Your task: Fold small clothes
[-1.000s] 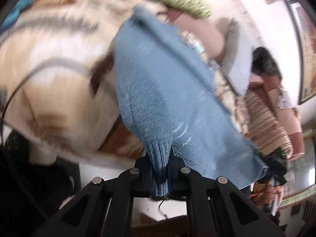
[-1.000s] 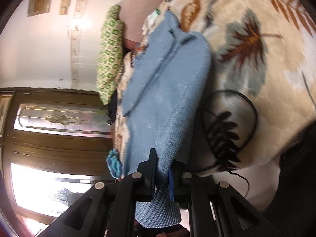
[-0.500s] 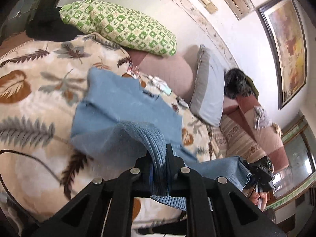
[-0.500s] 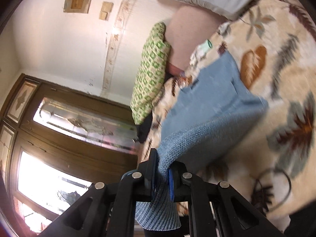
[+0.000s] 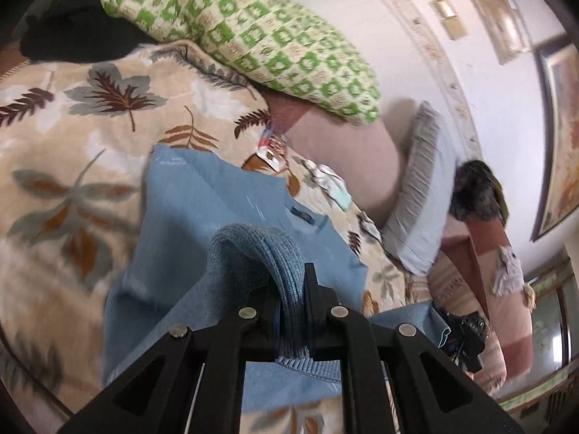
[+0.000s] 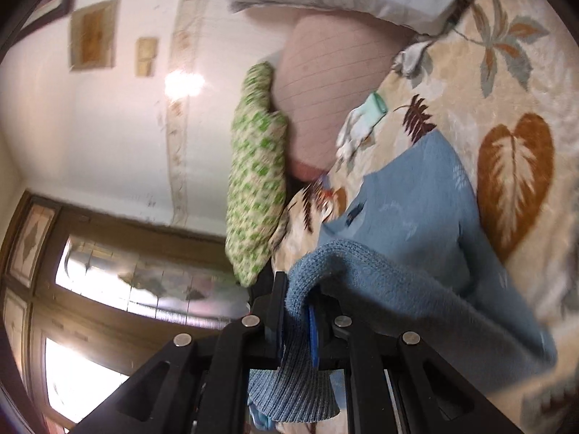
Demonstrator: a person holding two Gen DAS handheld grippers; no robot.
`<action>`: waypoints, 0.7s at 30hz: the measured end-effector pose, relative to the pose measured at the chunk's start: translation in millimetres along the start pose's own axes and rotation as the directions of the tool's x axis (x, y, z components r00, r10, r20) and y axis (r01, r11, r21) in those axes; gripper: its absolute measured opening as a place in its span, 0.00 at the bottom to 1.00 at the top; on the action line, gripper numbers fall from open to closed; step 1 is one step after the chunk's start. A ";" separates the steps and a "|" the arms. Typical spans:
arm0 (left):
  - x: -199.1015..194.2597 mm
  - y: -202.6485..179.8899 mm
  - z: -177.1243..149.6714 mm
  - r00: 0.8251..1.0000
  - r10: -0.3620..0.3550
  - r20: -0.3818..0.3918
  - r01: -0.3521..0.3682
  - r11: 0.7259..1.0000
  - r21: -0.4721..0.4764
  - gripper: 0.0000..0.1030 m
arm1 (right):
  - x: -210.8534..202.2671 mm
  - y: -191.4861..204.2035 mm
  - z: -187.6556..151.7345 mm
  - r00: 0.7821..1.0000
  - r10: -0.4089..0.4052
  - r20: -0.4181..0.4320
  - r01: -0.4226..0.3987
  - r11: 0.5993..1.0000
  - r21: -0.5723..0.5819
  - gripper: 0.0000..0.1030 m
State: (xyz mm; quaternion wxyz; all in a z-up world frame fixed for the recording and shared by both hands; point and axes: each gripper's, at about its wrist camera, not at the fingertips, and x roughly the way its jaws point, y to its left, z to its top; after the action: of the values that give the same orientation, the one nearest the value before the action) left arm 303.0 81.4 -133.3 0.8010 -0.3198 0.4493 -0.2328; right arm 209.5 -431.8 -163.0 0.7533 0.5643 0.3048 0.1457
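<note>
left wrist alone shows right tool (image 5: 466,332) gripping sweater (image 5: 202,209).

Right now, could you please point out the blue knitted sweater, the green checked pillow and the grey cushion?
blue knitted sweater (image 5: 202,209): left wrist view, flat body panel.
green checked pillow (image 5: 253,36): left wrist view, middle of its patterned face.
grey cushion (image 5: 423,195): left wrist view, its side edge.

Your right gripper (image 6: 295,311) is clamped on the ribbed hem of the light-blue knitted sweater (image 6: 409,217), which arches from the jaws onto the beige leaf-print bedspread (image 6: 506,83). A green-checked pillow (image 6: 257,188) stands left of it.
</note>
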 end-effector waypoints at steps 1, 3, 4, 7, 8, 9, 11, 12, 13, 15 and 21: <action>12.2 2.6 9.9 1.000 0.009 -0.004 -0.009 1.000 -0.007 0.09 | 7.4 -8.6 8.5 1.000 -0.002 0.009 0.001 1.000 0.020 0.10; 38.4 11.5 30.0 1.000 0.026 -0.007 -0.026 0.999 -0.024 0.10 | 24.5 -29.6 29.6 0.999 -0.001 0.038 -0.001 0.998 0.068 0.10; 46.7 14.7 36.7 0.999 0.034 -0.007 -0.034 0.999 -0.030 0.10 | 31.0 -37.9 38.4 0.999 -0.001 0.051 -0.003 0.996 0.085 0.10; 79.4 32.3 63.7 0.999 0.046 -0.002 -0.046 0.997 -0.062 0.10 | 56.3 -65.2 68.2 0.997 0.023 0.080 -0.035 0.988 0.152 0.10; 87.4 37.5 69.5 0.999 0.040 -0.004 -0.040 0.997 -0.073 0.10 | 67.0 -75.9 78.6 0.996 0.018 0.091 -0.035 0.982 0.186 0.10; 95.5 45.3 74.8 0.999 0.045 -0.005 -0.045 0.994 -0.098 0.10 | 74.4 -83.6 85.1 0.995 0.010 0.098 -0.031 0.977 0.209 0.14; 107.7 62.8 82.4 0.998 0.069 0.008 -0.067 0.985 -0.158 0.13 | 91.4 -101.0 97.0 0.997 -0.007 0.074 -0.013 0.963 0.268 0.15; 111.6 69.0 83.7 0.998 0.064 0.008 -0.061 0.983 -0.175 0.16 | 96.4 -105.6 100.7 0.998 -0.016 0.064 -0.003 0.960 0.279 0.16; 114.5 74.8 84.3 0.999 0.048 0.012 -0.045 0.980 -0.193 0.24 | 98.6 -107.7 104.4 0.997 -0.038 0.060 0.020 0.961 0.275 0.17; 107.0 81.8 82.8 0.997 0.028 0.074 -0.012 0.977 -0.213 0.37 | 93.3 -105.3 112.4 0.993 -0.090 0.070 0.073 0.974 0.215 0.17; 48.1 72.7 74.3 0.956 0.004 0.292 0.049 0.984 -0.174 0.66 | 32.8 -89.8 109.8 0.982 -0.065 0.179 0.048 0.994 0.101 0.66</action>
State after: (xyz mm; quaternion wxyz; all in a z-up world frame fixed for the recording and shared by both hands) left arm 397.3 122.1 -184.1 0.8237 -0.4265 0.3417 -0.1509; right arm 292.1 -525.7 -237.5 0.7536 0.6021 0.2573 0.0571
